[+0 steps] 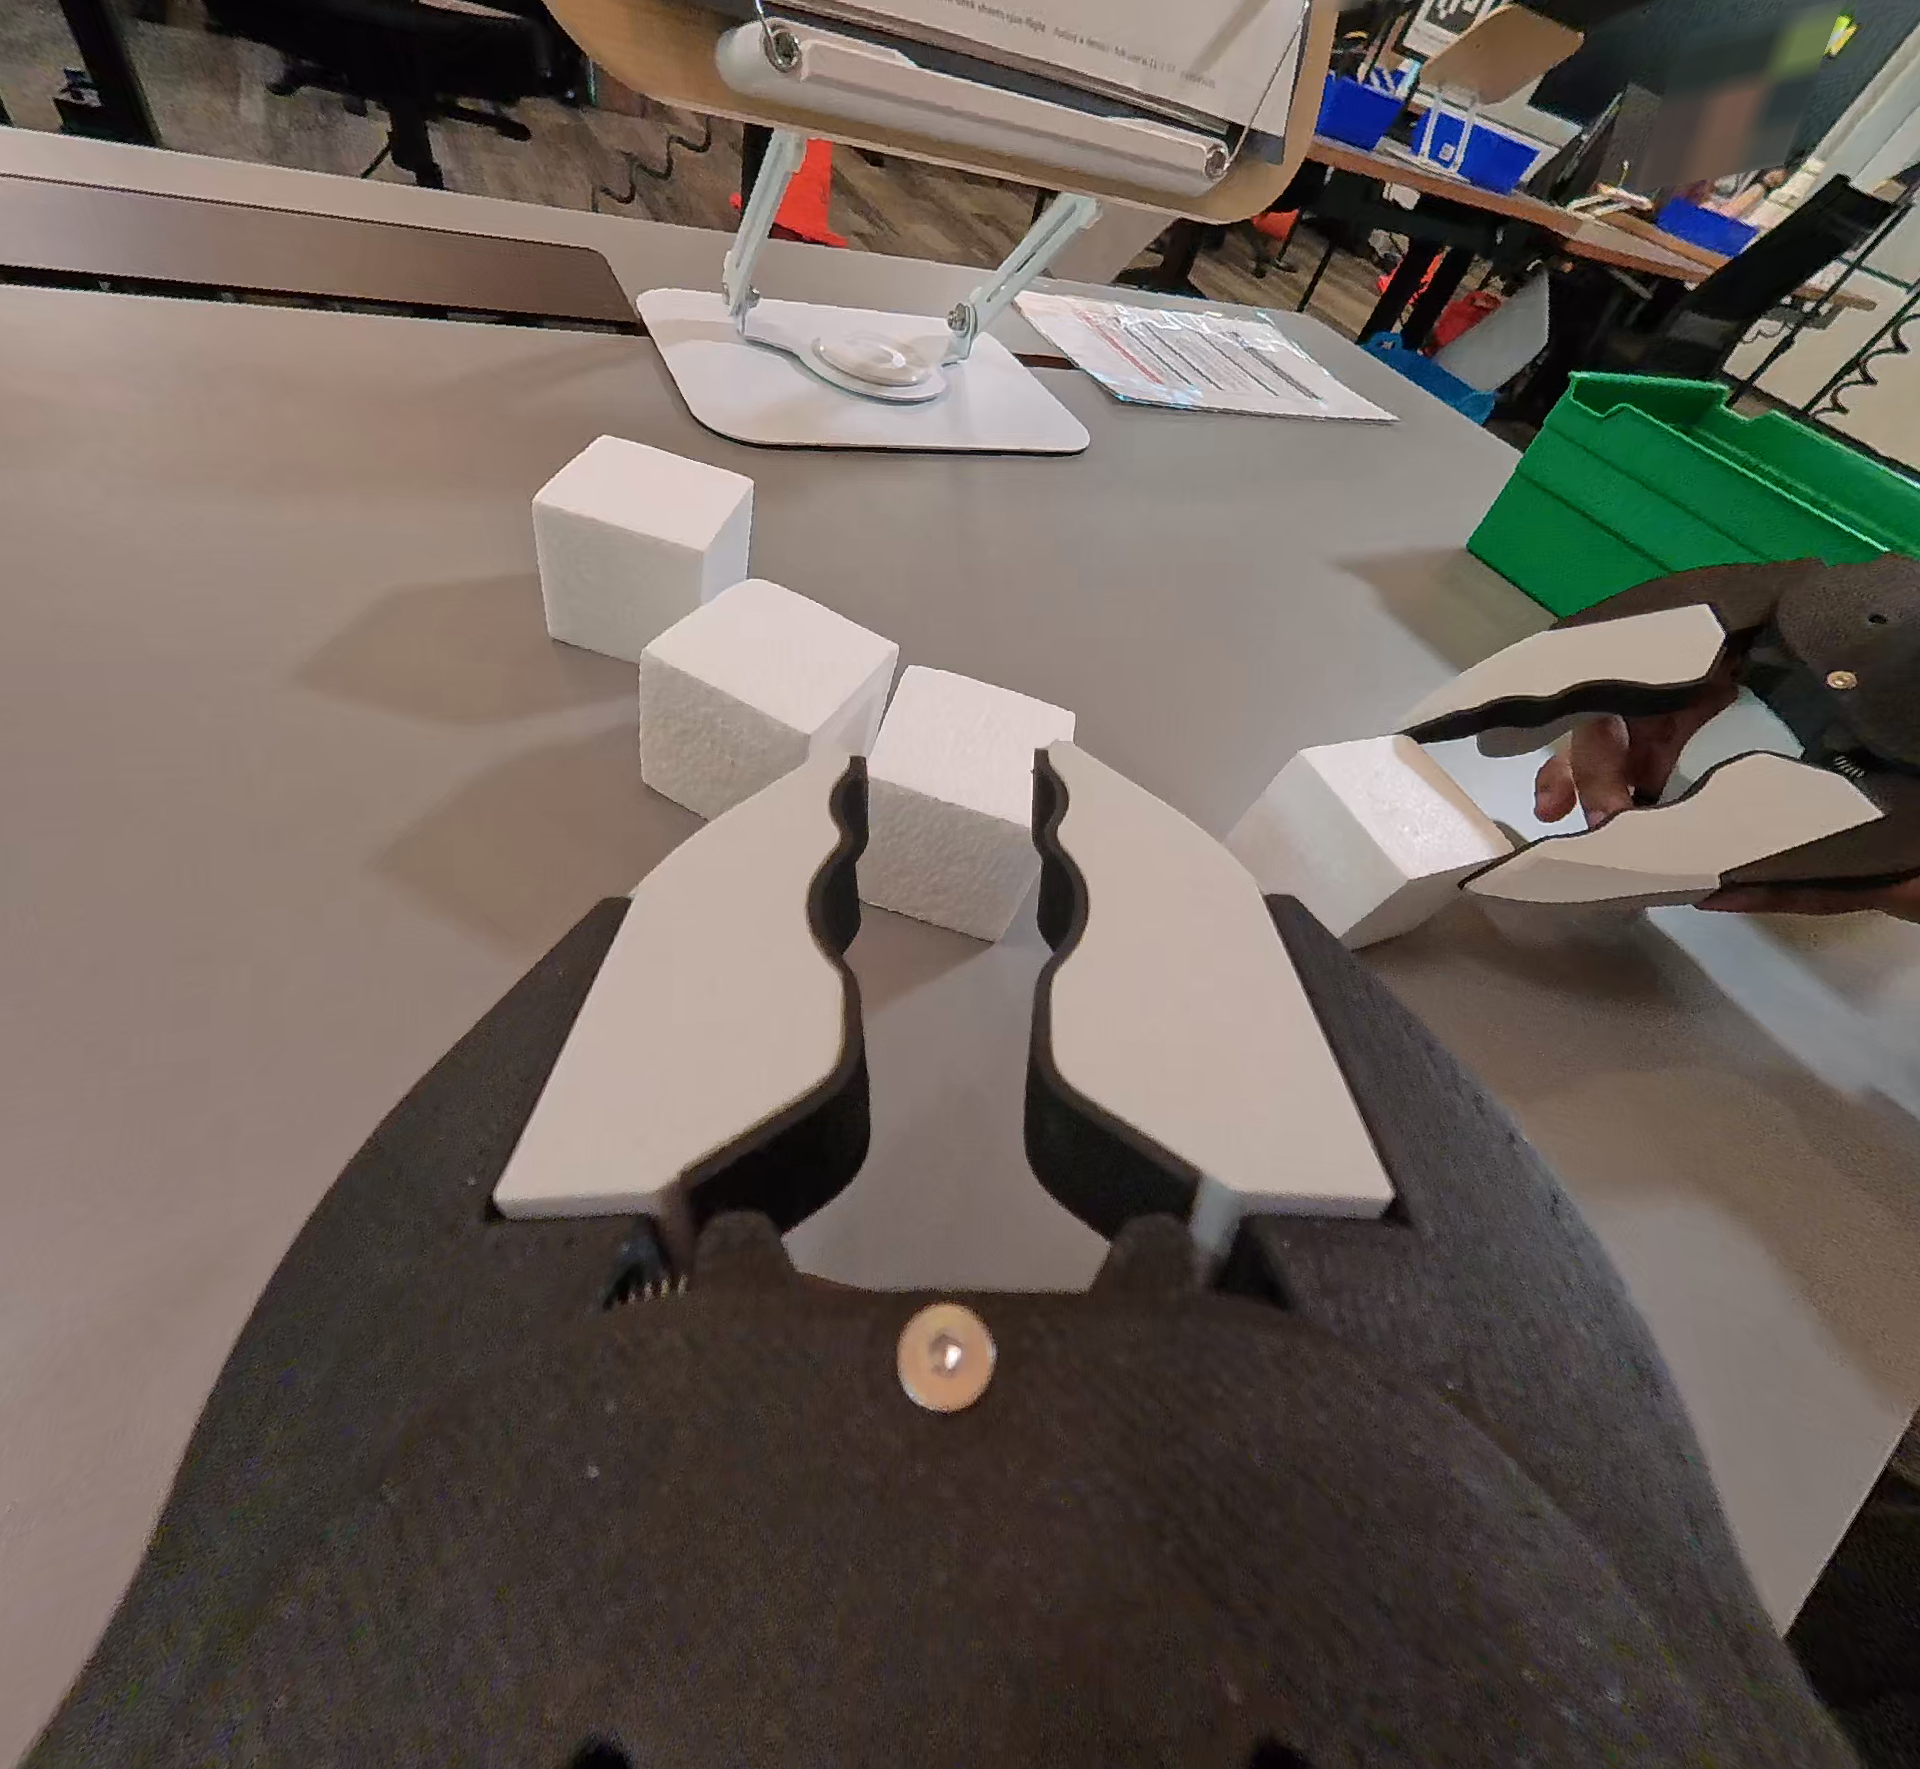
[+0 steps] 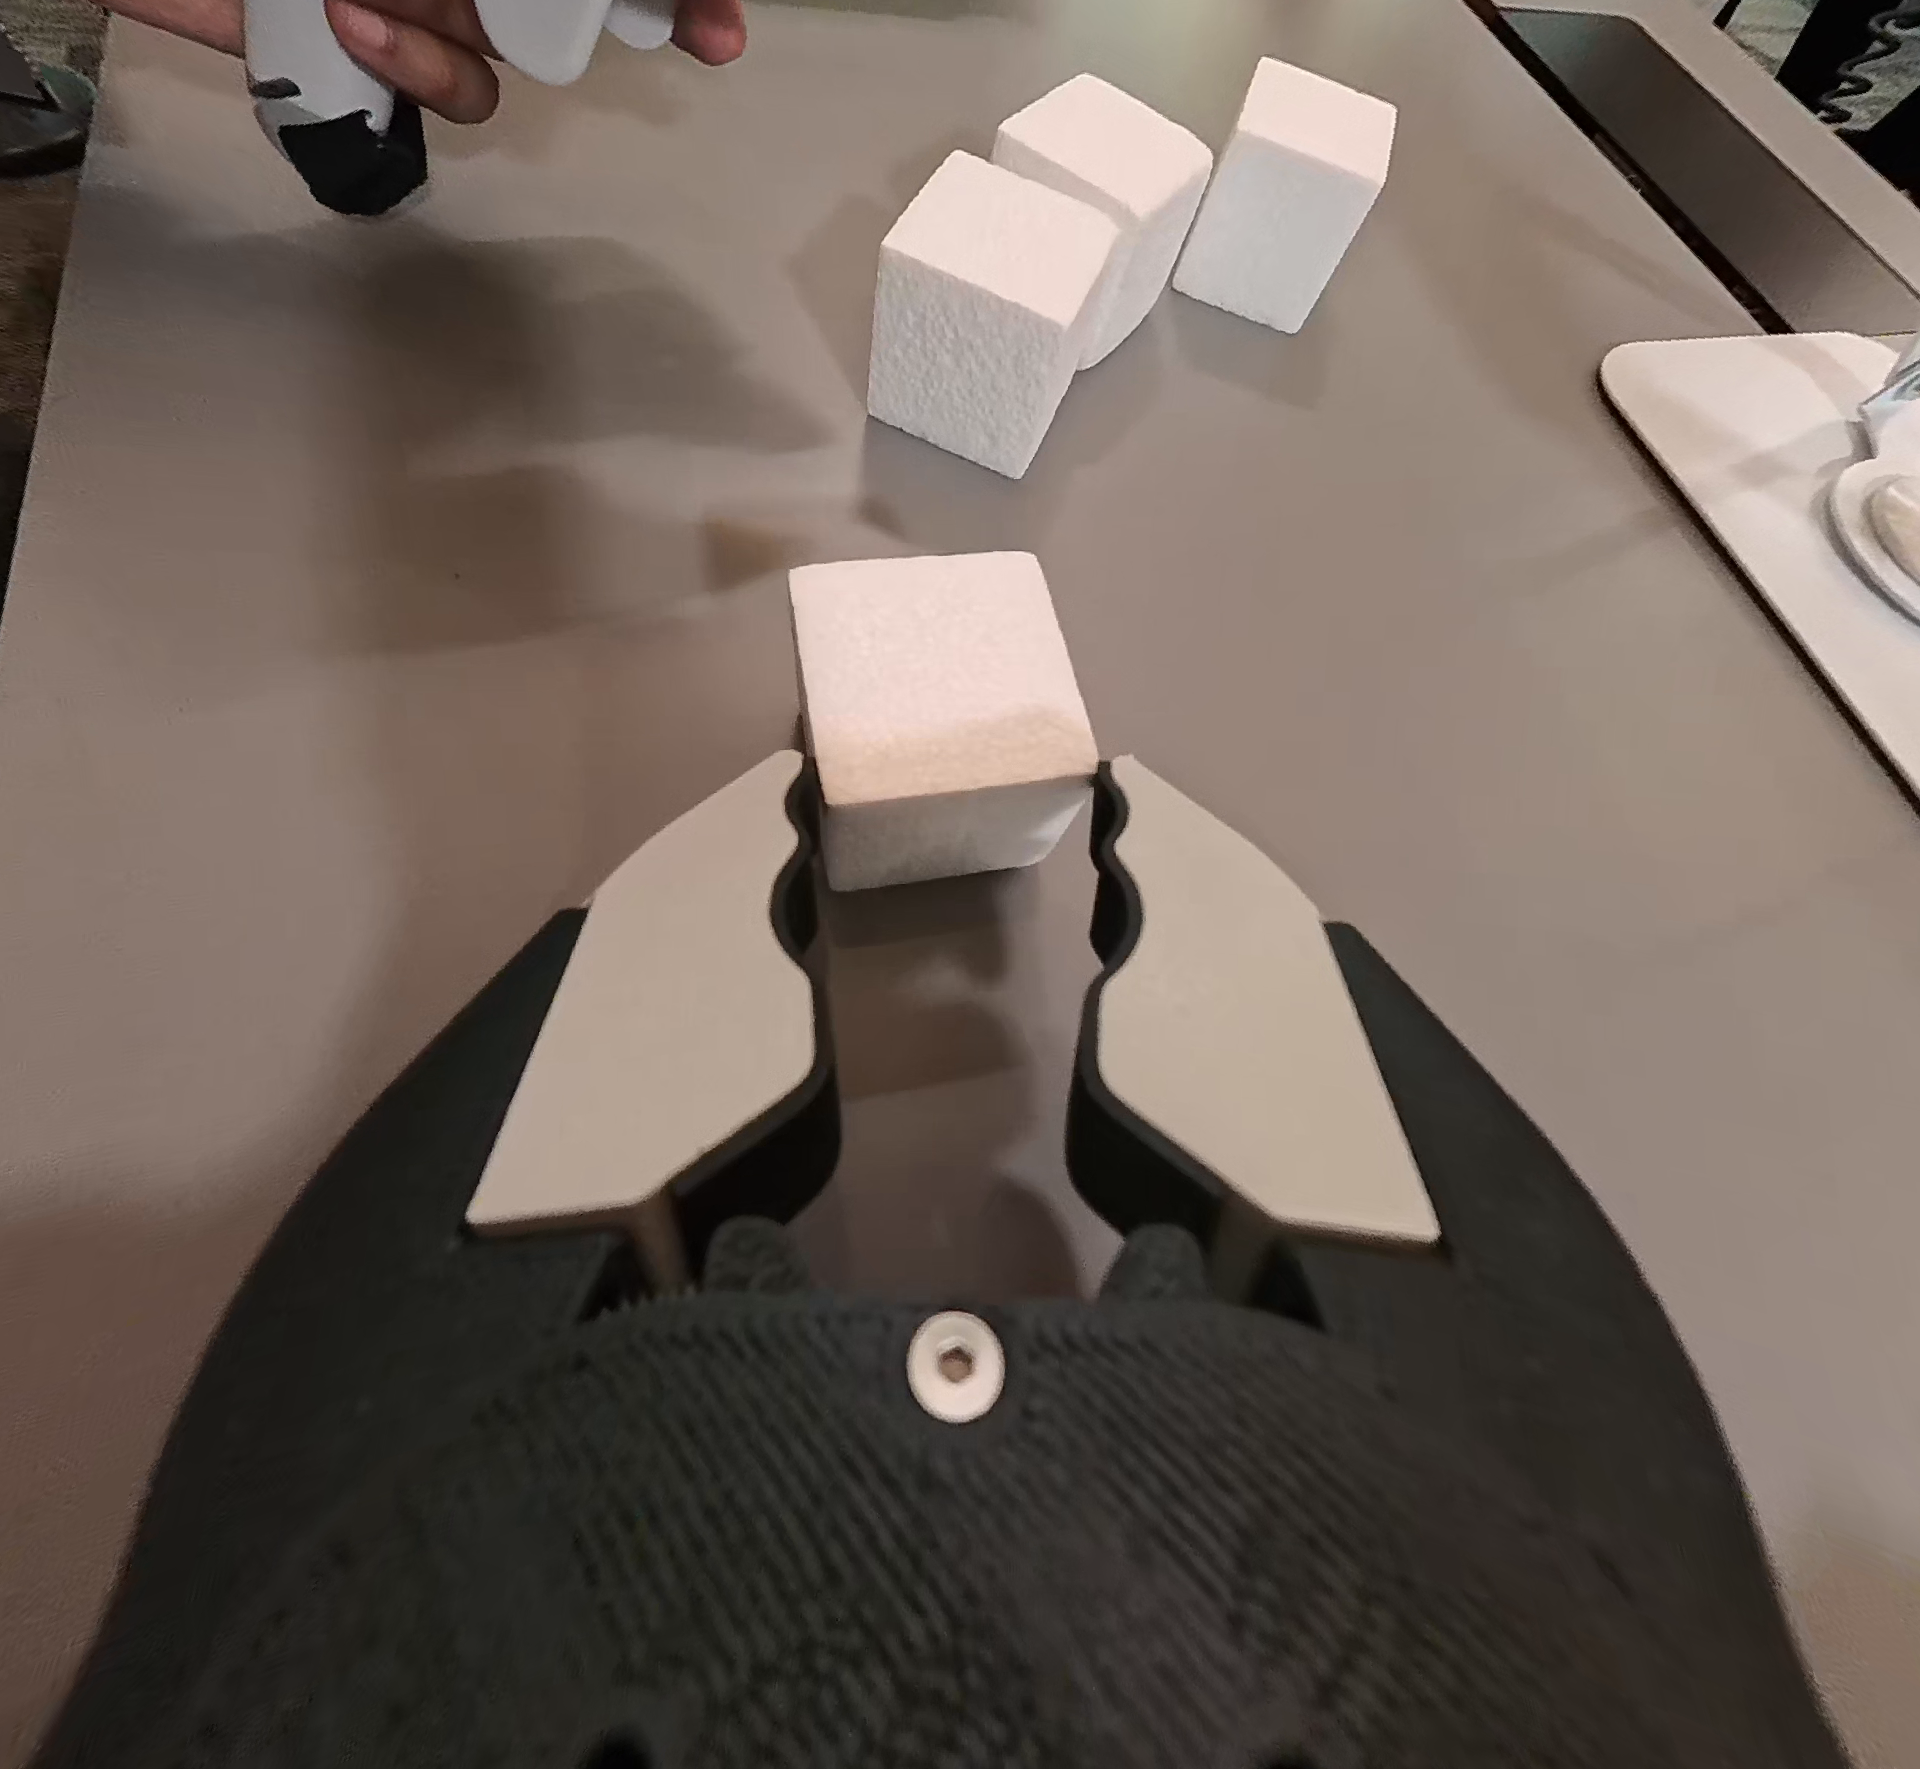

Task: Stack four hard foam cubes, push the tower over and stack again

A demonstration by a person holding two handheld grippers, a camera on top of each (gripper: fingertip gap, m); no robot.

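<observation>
The right tool (image 2: 945, 774) sits low in the centre of its view, jaws spread about a block's width around the near end of a lone foam block (image 2: 935, 711); the left tip looks to touch it, the right shows a sliver of gap, so whether it truly grips I cannot tell. In the left view that block (image 1: 1361, 831) lies at right centre on the grey bench (image 1: 260, 784), apparently tipped. The left tool (image 1: 945, 763) hangs mid-frame, partly open and empty, tips just short of the nearest of three blocks (image 1: 961, 784); the other two (image 1: 753, 691) (image 1: 639, 540) run up and left toward a white stand (image 1: 862, 389). A green bin (image 1: 1662, 493) stands at the right edge. Risks, as I judge them: light foam could skid or twist out of a shallow end-grip, hard pinching could dent it, and the left tool could nudge the close-set row.
</observation>
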